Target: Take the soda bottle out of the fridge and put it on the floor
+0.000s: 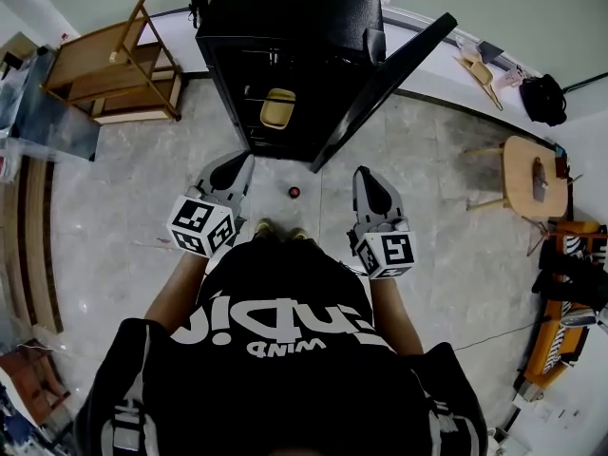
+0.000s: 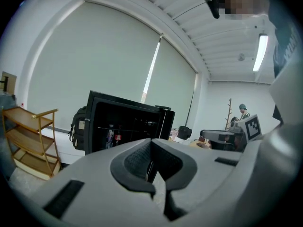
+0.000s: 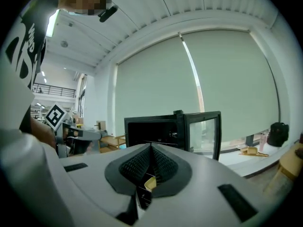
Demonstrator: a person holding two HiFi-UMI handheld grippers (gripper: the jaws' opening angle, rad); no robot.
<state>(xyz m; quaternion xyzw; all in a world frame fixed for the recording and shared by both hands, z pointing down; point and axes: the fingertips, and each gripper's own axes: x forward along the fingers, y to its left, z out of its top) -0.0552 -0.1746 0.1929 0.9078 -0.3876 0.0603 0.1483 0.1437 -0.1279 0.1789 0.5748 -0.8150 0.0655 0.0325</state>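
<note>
Soda bottle (image 1: 294,192) stands on the floor (image 1: 142,217), seen from straight above as a small red cap on a dark round body (so little of it shows that nothing more can be told), just ahead of the two claws and between them, touching neither. Left claw (image 1: 237,167) is closed: in its own view the ribbed pads meet with nothing between them, and only a slit below them lets the background through. Right claw (image 1: 364,174) is closed too, pads pressed together and empty. Beyond the bottle, straight ahead of both claws, stands the black fridge (image 1: 285,27), its door (image 1: 385,88) swung open toward the right claw's side. On a shelf inside sits a tan container (image 1: 277,108); from the right claw it peeps through the small gap under the pads. From the left claw, a few small things show on a shelf in the fridge, too small to tell apart. A wooden rack (image 1: 114,65) stands well off to the left of the left claw, and a round wooden table (image 1: 532,174) well off to the right of the right claw. The person's shoes (image 1: 280,228) sit between the two claws, just behind the bottle
</note>
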